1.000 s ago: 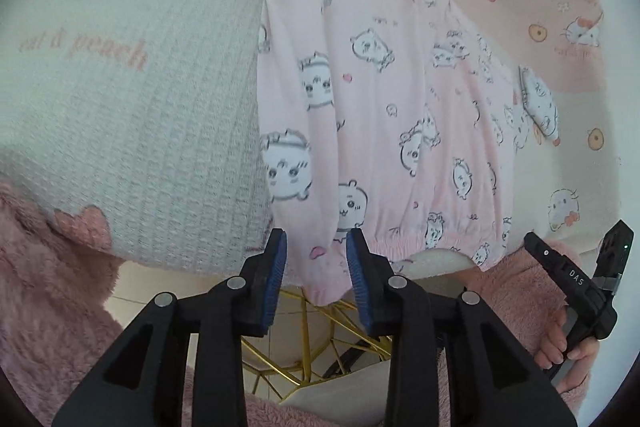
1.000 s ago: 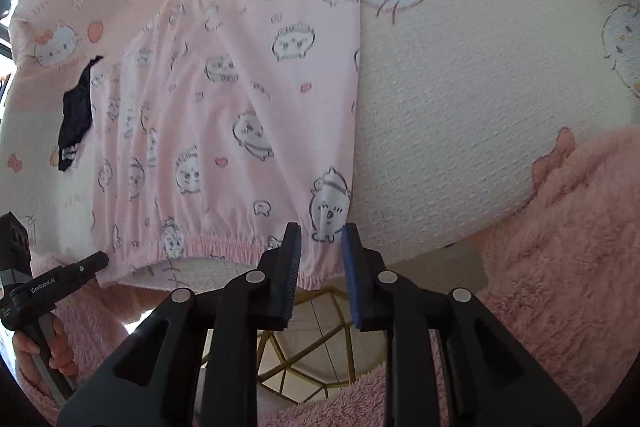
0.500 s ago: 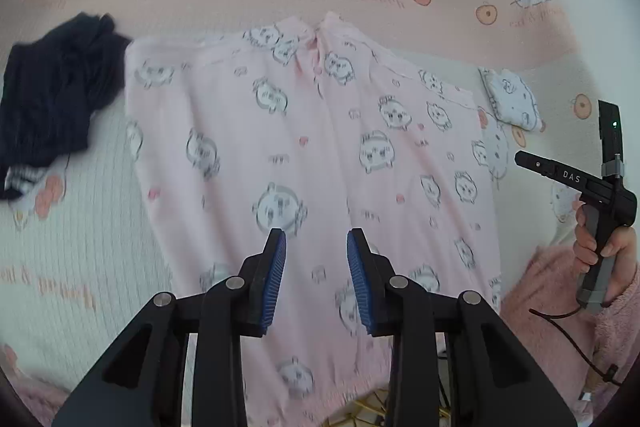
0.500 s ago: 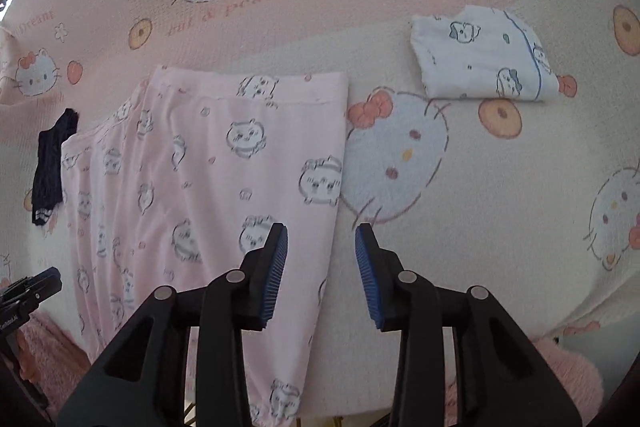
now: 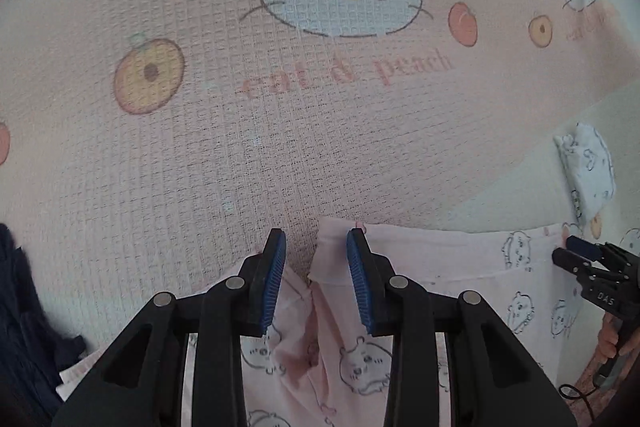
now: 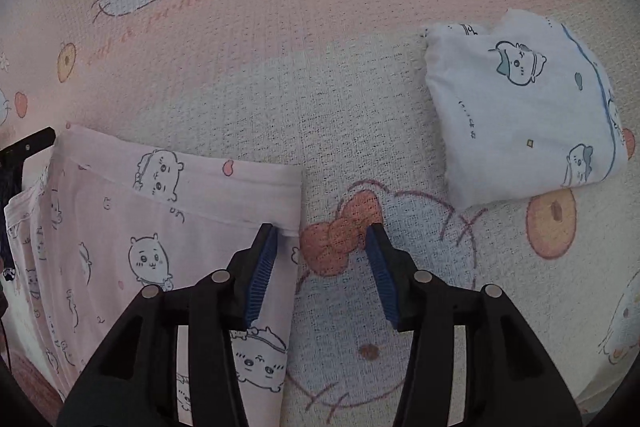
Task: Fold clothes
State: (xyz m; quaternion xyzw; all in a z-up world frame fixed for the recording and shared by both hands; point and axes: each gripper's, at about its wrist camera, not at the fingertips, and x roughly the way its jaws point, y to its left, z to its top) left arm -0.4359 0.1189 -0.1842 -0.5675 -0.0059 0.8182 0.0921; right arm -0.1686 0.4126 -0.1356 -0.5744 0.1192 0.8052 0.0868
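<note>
Three garments lie on the pink and cream waffle-weave cartoon-cat bedspread (image 6: 248, 99): one flat pink bear-print garment (image 6: 120, 227), one folded white cartoon-print garment (image 6: 520, 115) to its right, one crumpled dark navy garment (image 5: 24, 327) to its left. Two black grippers with blue pads, left gripper (image 5: 316, 279) and right gripper (image 6: 322, 271).

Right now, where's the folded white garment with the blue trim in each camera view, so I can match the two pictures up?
Left wrist: the folded white garment sits at the far right edge, above the pink pants.
Right wrist: it fills the upper right, lying on the blanket, apart from the pants.
Shared landmark: the pants' waistband edge, near each gripper's fingers.
</note>
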